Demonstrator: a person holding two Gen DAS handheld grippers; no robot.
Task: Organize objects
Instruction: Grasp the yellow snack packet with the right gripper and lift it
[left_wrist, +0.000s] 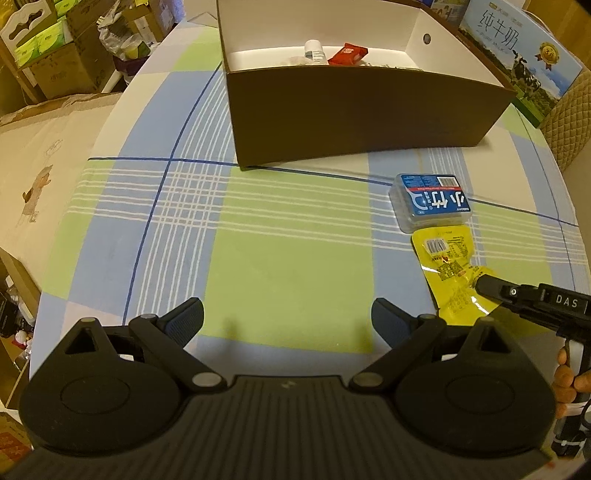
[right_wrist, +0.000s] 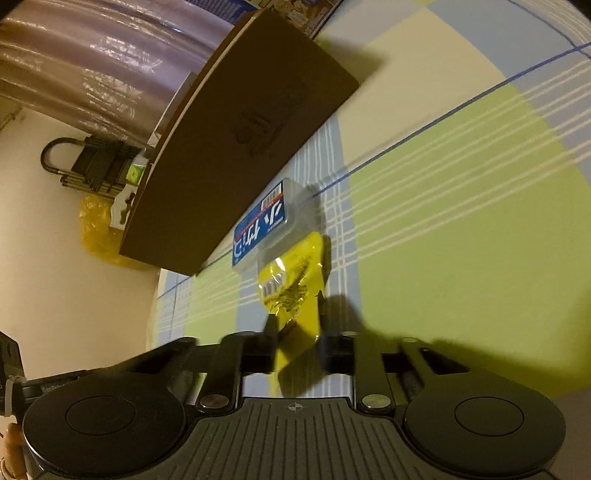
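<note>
Left wrist view: nearest, the left gripper (left_wrist: 288, 317) hovers with fingers spread wide and nothing between them, over bare checked tablecloth (left_wrist: 288, 236). At far centre stands a brown cardboard box (left_wrist: 365, 118) holding a white bottle (left_wrist: 314, 51) and a red packet (left_wrist: 347, 54), evidently the collection point. At right, the right gripper (left_wrist: 480, 285) pinches a yellow sachet (left_wrist: 448, 273), which touches a blue-labelled plastic case (left_wrist: 430, 201).

Right wrist view: the fingers are narrowed onto the sachet's near end, apparently to lift it for boxing. The case lies just beyond, beside the box wall.
</note>
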